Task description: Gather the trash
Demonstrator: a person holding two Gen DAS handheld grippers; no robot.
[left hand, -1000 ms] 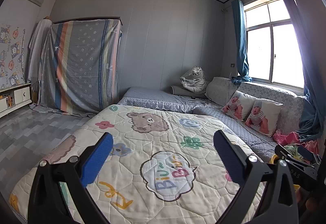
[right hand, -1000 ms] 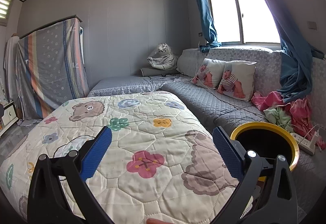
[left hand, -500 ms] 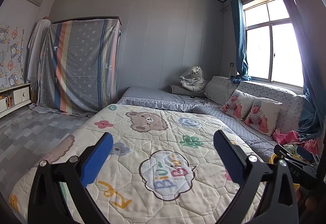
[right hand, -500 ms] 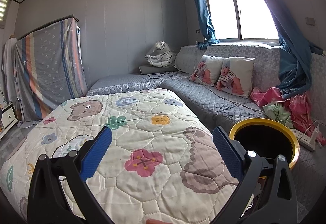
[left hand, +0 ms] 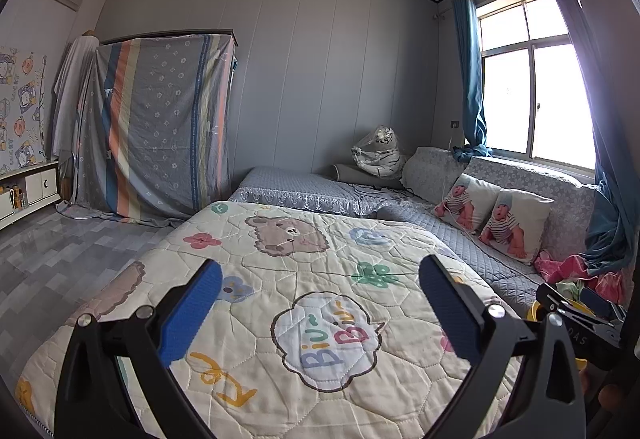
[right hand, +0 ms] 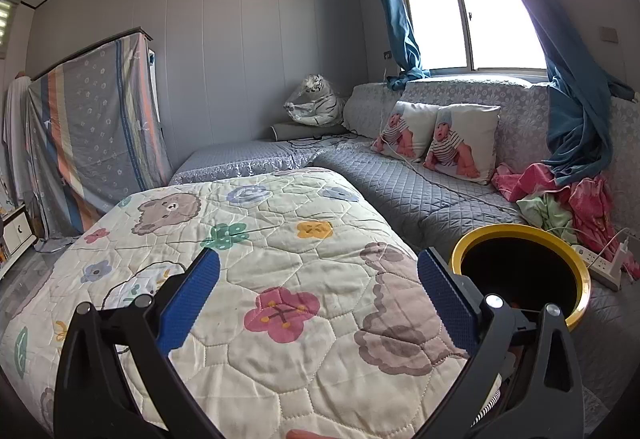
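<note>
My right gripper [right hand: 318,303], wide open and empty like the left gripper [left hand: 320,305], is nearer the yellow-rimmed black round bin [right hand: 520,275], just to its right.

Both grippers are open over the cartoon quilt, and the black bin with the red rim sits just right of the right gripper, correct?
Nearly. The bin has a yellow rim, not red, as the right wrist view shows. The rest holds: the left gripper and right gripper are both open over the cartoon quilt.

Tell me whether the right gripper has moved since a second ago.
Yes, slightly. Judged against the window, the right gripper has tilted downward: window and yellow-rimmed bin sit higher in its view.
</note>
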